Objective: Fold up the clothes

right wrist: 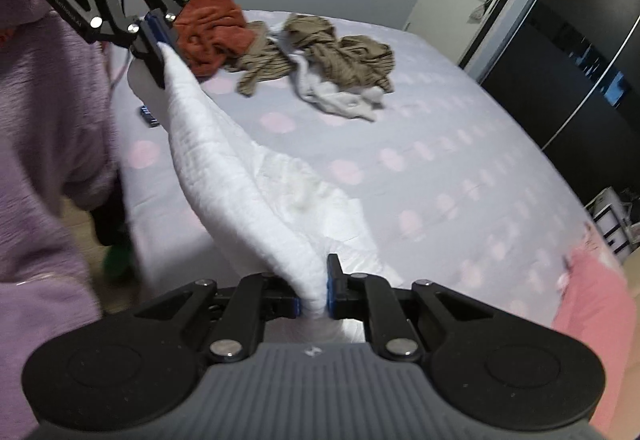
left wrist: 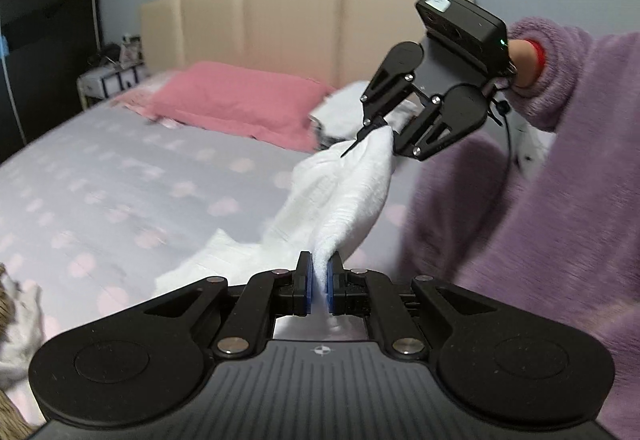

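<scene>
While the white garment hangs stretched between the two tools above the bed, the step in hand looks like spreading it out so it can be laid flat for a first fold. To do that well, I judge both hands should keep an even pull, lower together, and let the sagging middle touch the sheet first, so no crease is trapped underneath. The held edge ought to stay level; if one end drops sooner, the cloth will likely twist.

The bed takes up most of both views, its pale dotted sheet bare in the middle. A pink pillow lies near the headboard, and a heap of unfolded clothes, rust, brown-striped and white, sits well apart at the far end. The garment drapes from the tools down to the sheet, its lower part resting crumpled on the bed.

The left gripper has its fingers pressed together on a bunched bit of the cloth, which runs straight out from between the blue pads. The right gripper pinches another bunch the same way, the fabric rising out of its closed fingers toward the other tool.
</scene>
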